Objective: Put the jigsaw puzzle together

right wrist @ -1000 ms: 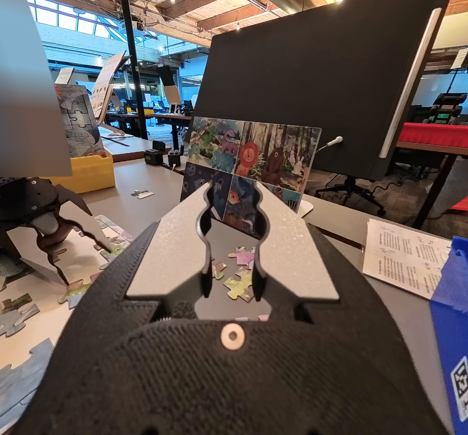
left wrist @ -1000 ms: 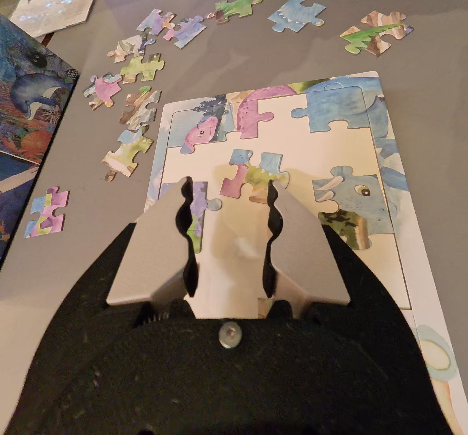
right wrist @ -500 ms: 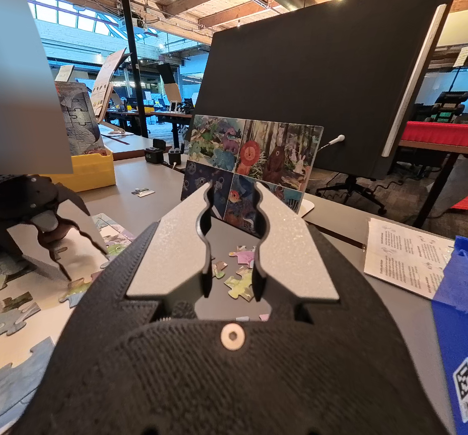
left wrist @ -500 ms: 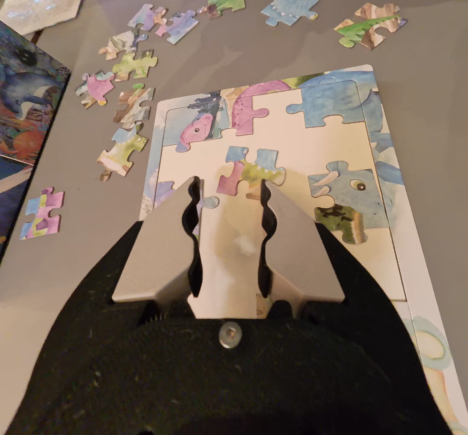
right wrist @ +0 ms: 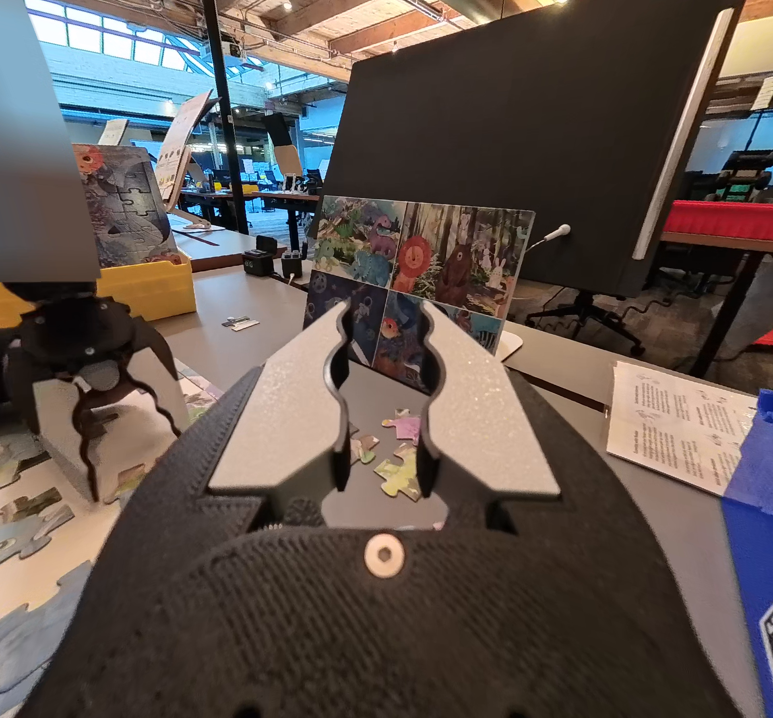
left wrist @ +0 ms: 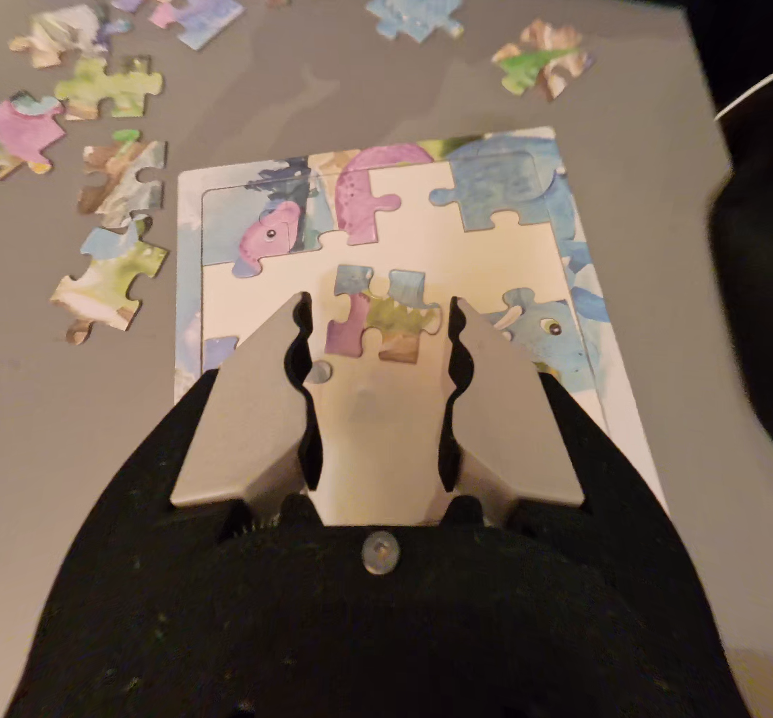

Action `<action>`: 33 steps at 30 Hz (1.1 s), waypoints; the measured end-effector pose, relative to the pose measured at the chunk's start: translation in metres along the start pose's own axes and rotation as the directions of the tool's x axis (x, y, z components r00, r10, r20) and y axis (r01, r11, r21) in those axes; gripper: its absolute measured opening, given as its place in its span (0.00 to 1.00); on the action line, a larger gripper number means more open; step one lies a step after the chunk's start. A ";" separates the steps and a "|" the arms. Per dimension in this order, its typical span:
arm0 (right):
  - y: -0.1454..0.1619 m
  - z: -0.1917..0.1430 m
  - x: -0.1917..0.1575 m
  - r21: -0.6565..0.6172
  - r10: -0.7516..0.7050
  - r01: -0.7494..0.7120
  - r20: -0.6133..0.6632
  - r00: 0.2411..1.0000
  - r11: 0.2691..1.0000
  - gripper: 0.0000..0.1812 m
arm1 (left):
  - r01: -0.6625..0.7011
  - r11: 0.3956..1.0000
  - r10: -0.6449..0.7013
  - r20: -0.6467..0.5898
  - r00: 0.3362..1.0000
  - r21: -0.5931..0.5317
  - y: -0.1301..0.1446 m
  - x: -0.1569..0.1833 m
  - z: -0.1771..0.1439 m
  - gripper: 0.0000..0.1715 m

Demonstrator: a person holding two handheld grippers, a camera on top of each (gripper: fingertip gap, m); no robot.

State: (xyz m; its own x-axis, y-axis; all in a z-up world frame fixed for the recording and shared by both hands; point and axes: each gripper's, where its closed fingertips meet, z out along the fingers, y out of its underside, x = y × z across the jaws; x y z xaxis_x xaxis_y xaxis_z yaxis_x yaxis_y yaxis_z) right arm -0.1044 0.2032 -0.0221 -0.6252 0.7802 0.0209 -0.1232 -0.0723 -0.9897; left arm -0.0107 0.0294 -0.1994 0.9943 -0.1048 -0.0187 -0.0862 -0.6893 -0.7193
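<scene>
Left gripper (left wrist: pixel 380 305): fingers spread, empty, above the puzzle tray (left wrist: pixel 606 396).
Loose piece (left wrist: pixel 382 313): lies in tray between fingertips.
Right gripper (right wrist: pixel 384 313): fingers apart, empty.

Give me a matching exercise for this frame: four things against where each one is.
Things:
1. left gripper
2. right gripper
3. pale blue piece
4. blue dinosaur head piece

Places:
A. fitted at the board's right edge
B. loose on the grey table beyond the board
C. open over the puzzle board
D. open, raised, facing the picture card

Pairs: 1-C, 2-D, 3-B, 4-A
</scene>
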 end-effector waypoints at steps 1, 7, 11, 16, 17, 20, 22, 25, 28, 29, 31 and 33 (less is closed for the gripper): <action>0.000 0.000 0.000 0.000 0.002 -0.002 0.001 1.000 1.000 0.15 | -0.022 0.999 0.023 0.004 1.000 -0.047 0.004 -0.001 0.004 0.37; 0.001 0.000 -0.001 -0.003 0.006 -0.006 0.005 1.000 1.000 0.15 | 0.059 0.992 -0.064 -0.043 0.997 -0.109 0.007 -0.003 0.010 0.26; 0.000 0.000 -0.003 -0.002 0.008 -0.008 0.011 1.000 1.000 0.15 | 0.023 0.992 -0.025 -0.014 1.000 -0.126 0.008 -0.001 0.008 0.26; 0.001 0.000 -0.003 -0.006 0.005 -0.005 0.008 1.000 1.000 0.15 | 0.015 0.998 -0.014 0.025 1.000 -0.053 -0.007 -0.006 -0.004 0.26; 0.001 0.000 -0.002 -0.005 0.006 -0.006 0.007 1.000 1.000 0.15 | 0.021 0.999 -0.019 0.050 0.999 -0.037 -0.009 -0.012 -0.009 0.26; 0.001 0.000 -0.002 -0.003 0.011 -0.011 0.008 1.000 1.000 0.15 | 0.068 0.997 -0.062 0.199 0.978 -0.024 -0.002 -0.045 -0.030 0.26; 0.001 0.000 -0.003 -0.005 0.011 -0.011 0.010 1.000 1.000 0.15 | 0.127 0.991 -0.107 0.310 0.945 -0.044 0.016 -0.072 -0.046 0.26; 0.002 0.000 -0.004 -0.010 0.006 -0.006 0.012 1.000 1.000 0.15 | 0.247 0.969 -0.217 0.405 0.888 -0.021 0.048 -0.105 -0.068 0.26; 0.003 0.001 -0.004 -0.013 0.004 -0.004 0.011 1.000 1.000 0.15 | 0.337 0.940 -0.324 0.435 0.840 0.048 0.069 -0.124 -0.085 0.26; 0.003 0.001 -0.004 -0.013 0.005 -0.004 0.011 1.000 1.000 0.15 | 0.358 0.932 -0.346 0.440 0.829 0.060 0.075 -0.128 -0.088 0.26; 0.003 0.001 -0.004 -0.015 0.005 -0.005 0.011 1.000 1.000 0.15 | 0.368 0.926 -0.365 0.431 0.825 0.079 0.079 -0.131 -0.089 0.26; 0.004 0.001 -0.003 -0.017 0.005 -0.004 0.009 1.000 1.000 0.15 | 0.375 0.921 -0.384 0.416 0.824 0.107 0.077 -0.132 -0.088 0.26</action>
State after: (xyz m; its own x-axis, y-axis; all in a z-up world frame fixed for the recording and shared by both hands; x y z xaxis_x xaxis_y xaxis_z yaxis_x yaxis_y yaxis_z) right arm -0.1034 0.1998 -0.0257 -0.6326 0.7743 0.0175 -0.1076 -0.0654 -0.9920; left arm -0.1540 -0.0729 -0.1913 0.8787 0.4766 -0.0287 0.2997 -0.5974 -0.7438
